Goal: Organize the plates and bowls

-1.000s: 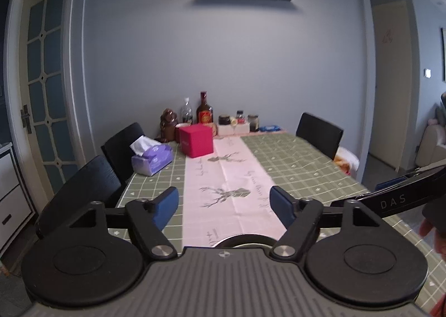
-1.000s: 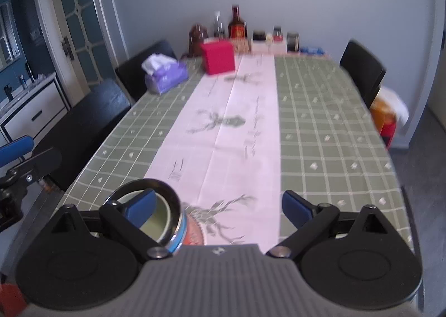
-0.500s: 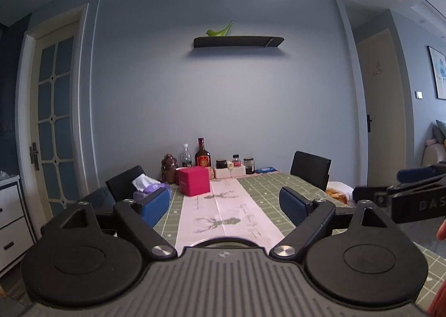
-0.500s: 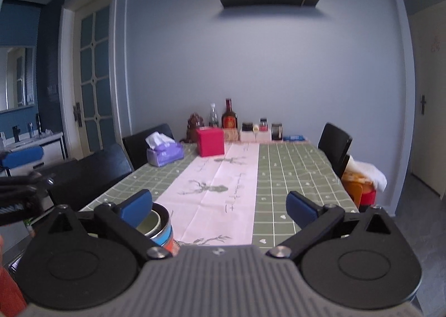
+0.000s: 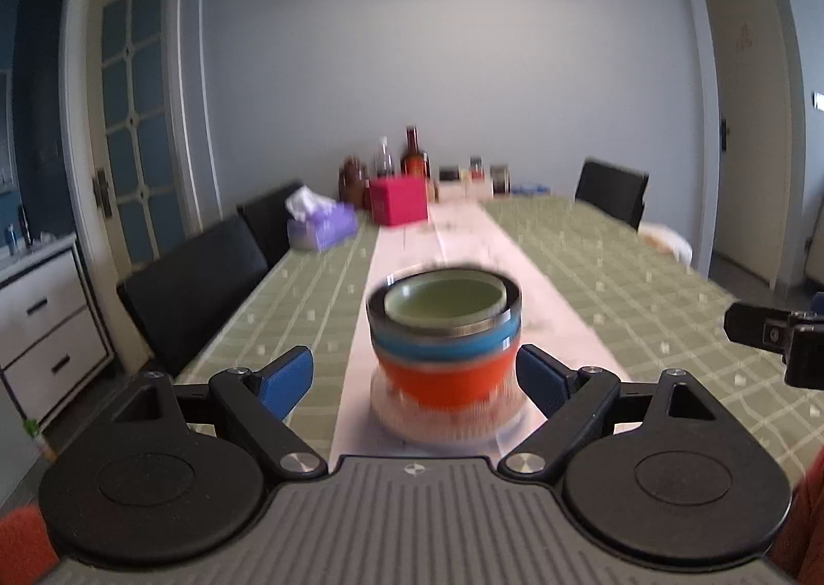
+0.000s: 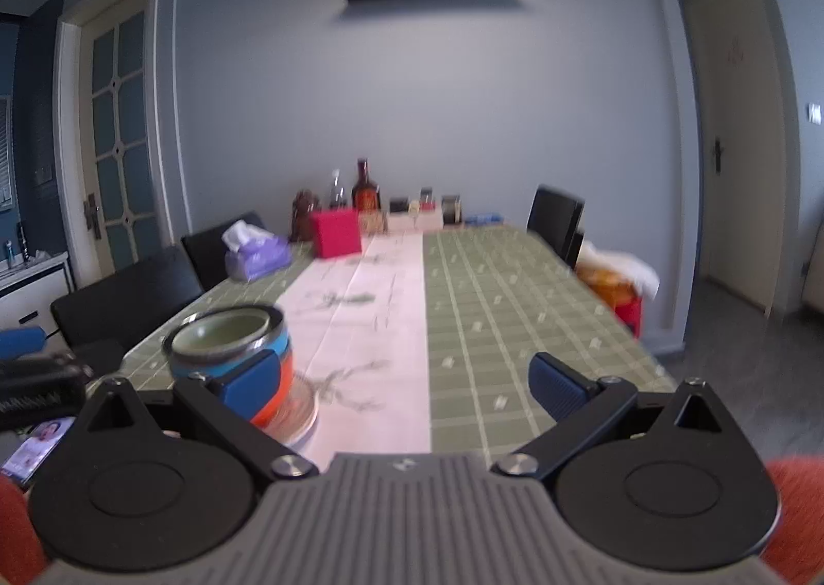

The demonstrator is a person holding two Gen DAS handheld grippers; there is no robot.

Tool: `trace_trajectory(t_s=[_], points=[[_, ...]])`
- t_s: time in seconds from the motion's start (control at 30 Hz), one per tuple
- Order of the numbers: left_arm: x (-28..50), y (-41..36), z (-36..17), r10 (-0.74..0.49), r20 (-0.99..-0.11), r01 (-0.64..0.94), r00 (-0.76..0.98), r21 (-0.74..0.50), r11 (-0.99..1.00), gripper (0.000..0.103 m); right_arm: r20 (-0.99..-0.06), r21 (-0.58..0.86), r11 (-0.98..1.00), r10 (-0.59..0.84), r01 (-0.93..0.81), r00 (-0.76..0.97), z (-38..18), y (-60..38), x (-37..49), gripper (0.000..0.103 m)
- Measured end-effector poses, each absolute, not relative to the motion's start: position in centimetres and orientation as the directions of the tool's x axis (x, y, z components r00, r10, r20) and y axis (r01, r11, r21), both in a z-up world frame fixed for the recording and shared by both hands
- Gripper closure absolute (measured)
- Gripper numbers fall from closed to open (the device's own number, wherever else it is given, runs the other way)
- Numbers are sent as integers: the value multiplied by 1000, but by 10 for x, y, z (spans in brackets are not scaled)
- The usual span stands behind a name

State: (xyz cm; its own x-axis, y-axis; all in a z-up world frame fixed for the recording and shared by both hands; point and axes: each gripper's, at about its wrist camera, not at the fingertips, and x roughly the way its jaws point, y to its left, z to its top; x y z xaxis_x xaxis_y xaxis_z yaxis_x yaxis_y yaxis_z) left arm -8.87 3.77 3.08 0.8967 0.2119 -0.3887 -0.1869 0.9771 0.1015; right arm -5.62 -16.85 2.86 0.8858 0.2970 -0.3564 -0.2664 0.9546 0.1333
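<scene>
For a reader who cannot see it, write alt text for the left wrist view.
A stack of nested bowls, green inside blue and orange on a clear plate, stands between the fingers of the open left gripper on a pale table runner. The green checked table stretches towards bottles by a grey wall.

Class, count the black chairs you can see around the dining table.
3. Two stand along the table's left side, one near and one farther back; one stands at the far right. Others may be hidden.

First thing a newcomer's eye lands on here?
The stack of nested bowls, orange at the bottom, blue above, green innermost, stands on the pale runner just ahead of the open left gripper. Farther back, a bright red box sits near the table's far end.
</scene>
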Motion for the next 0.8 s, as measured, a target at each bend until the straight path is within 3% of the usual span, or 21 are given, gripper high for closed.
trace_trajectory(t_s=[0.37, 0.8], points=[[-104, 28, 14, 194, -503, -172, 842, 90, 981, 0, -505, 81, 952, 295, -296, 811, 13, -155, -66, 3], [-105, 27, 14, 187, -517, -172, 836, 76, 982, 0, -515, 71, 950, 295, -303, 804, 17, -149, -74, 3]])
